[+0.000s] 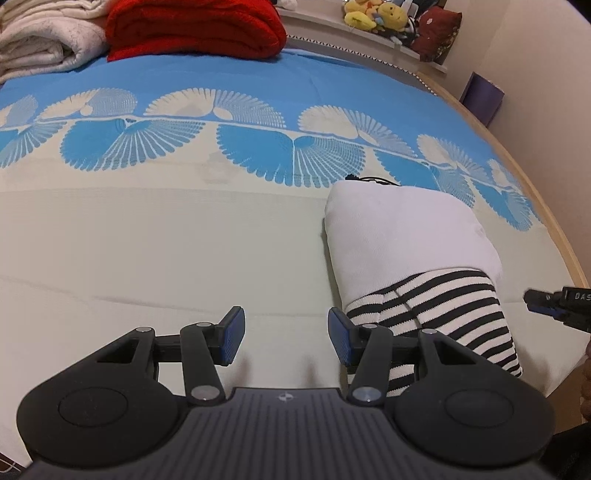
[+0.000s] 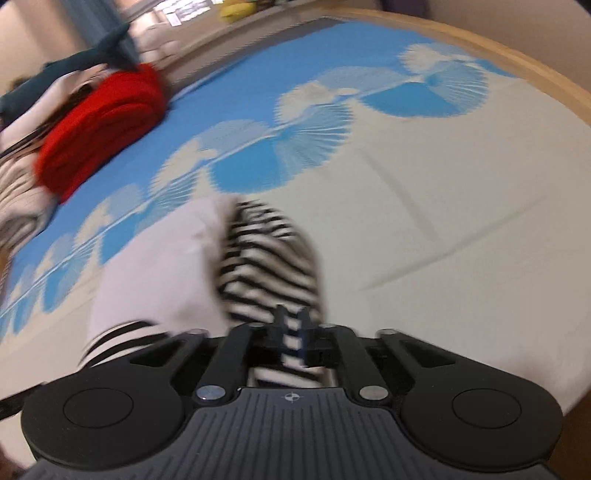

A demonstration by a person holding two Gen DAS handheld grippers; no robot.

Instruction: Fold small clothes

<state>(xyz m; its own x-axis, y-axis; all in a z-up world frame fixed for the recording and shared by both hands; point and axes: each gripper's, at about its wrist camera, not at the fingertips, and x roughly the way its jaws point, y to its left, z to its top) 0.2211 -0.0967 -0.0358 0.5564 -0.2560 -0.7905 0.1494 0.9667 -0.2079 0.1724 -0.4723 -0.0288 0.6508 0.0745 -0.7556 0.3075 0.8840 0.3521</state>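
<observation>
A wide bed (image 1: 147,240) with a light wooden rim, spread with a cream and sky-blue cover printed in a band of fan-shaped motifs. On the cream part lies a small folded garment (image 1: 406,236), white cloth over black-and-white striped knit. At the far end rest a folded red knitted blanket (image 1: 195,27) and, beside it, a folded cream fleece blanket (image 1: 48,44).

Right wrist view is motion-blurred (striped garment (image 2: 266,258) smeared).
</observation>
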